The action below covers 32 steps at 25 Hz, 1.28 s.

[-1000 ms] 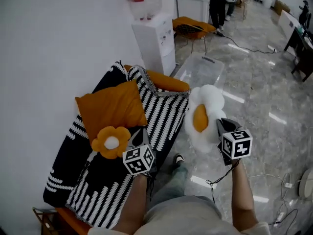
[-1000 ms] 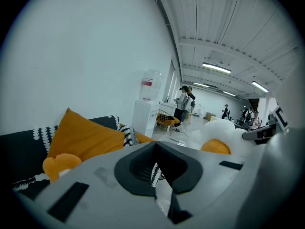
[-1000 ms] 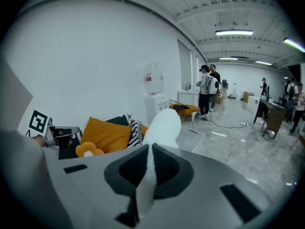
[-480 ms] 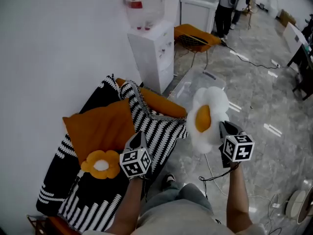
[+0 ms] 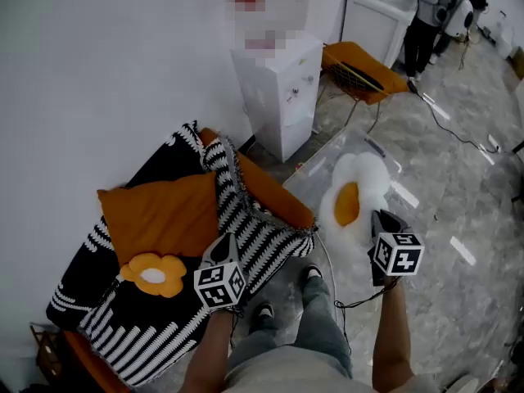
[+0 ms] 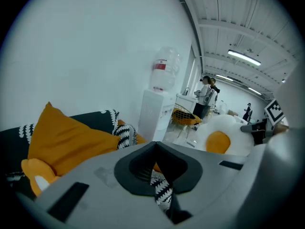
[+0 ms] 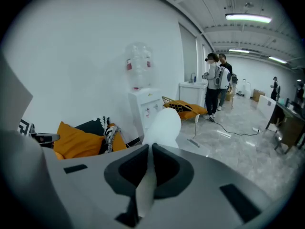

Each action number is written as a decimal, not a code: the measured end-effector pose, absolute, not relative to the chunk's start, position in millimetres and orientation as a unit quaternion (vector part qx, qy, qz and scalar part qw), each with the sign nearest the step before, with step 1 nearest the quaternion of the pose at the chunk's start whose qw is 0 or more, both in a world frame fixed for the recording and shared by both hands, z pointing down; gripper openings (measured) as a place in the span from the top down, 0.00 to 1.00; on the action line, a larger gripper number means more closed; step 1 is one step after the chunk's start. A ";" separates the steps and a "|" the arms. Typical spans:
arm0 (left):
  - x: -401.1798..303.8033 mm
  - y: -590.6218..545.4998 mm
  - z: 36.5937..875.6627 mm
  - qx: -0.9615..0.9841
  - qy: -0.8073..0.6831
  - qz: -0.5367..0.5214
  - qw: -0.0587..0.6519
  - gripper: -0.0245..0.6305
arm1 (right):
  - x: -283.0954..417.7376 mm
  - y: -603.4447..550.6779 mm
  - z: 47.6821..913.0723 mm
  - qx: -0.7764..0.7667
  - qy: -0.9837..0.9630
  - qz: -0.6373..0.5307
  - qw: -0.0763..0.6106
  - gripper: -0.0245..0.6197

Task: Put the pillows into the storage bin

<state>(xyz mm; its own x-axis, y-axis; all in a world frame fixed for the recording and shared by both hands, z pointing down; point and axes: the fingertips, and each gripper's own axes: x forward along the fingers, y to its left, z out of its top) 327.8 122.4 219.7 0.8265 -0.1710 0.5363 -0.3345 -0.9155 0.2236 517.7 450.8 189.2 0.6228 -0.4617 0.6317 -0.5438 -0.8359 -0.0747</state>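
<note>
A white fried-egg pillow (image 5: 354, 203) with an orange yolk hangs from my right gripper (image 5: 381, 222), which is shut on its edge; the right gripper view shows white fabric (image 7: 164, 126) pinched at the jaws (image 7: 151, 150). The pillow hangs over a clear storage bin (image 5: 326, 160) on the floor. My left gripper (image 5: 222, 253) is shut, holds nothing, and hovers over the striped blanket (image 5: 254, 228). On the sofa lie a square orange pillow (image 5: 155, 215) and a small orange flower pillow (image 5: 151, 275) left of that gripper. The left gripper view shows the orange pillow (image 6: 66, 137) and the egg pillow (image 6: 221, 137).
A white water dispenser (image 5: 278, 88) stands against the wall beyond the sofa. An orange wire chair (image 5: 364, 68) sits behind the bin, and a person (image 5: 430, 11) stands farther back. A cable (image 5: 458, 133) runs across the glossy floor. My own feet (image 5: 309, 275) stand beside the sofa.
The view has swung toward the bin. My right gripper carried the egg pillow over the clear bin. My left gripper drew a little away from the flower pillow, which stayed on the sofa.
</note>
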 end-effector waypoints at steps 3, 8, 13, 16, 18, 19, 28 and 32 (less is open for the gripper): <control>351.9 130.8 232.0 0.933 -0.167 0.269 0.168 0.95 | 567.5 444.5 220.1 0.879 -0.306 0.358 0.073 0.94; 379.3 149.0 286.7 0.920 -0.208 0.278 0.182 0.95 | 626.4 435.4 287.4 0.855 -0.338 0.377 0.113 0.94; 397.0 153.5 362.3 0.908 -0.243 0.282 0.194 0.95 | 667.7 411.7 367.7 0.837 -0.374 0.374 0.142 0.94; 404.2 153.2 406.5 0.900 -0.254 0.298 0.190 0.95 | 686.2 396.3 417.5 0.831 -0.387 0.373 0.143 0.94; 404.4 154.6 427.9 0.896 -0.259 0.306 0.191 0.95 | 694.0 389.9 444.7 0.828 -0.393 0.375 0.137 0.94; 403.6 156.4 436.5 0.894 -0.260 0.310 0.194 0.95 | 697.1 388.7 455.3 0.828 -0.395 0.376 0.132 0.94; 389.8 171.6 469.7 0.891 -0.249 0.335 0.181 0.95 | 708.1 389.3 523.8 0.829 -0.388 0.398 0.053 0.82; 391.4 176.9 476.1 0.890 -0.244 0.337 0.185 0.95 | 699.1 403.2 546.5 0.819 -0.367 0.441 0.021 0.61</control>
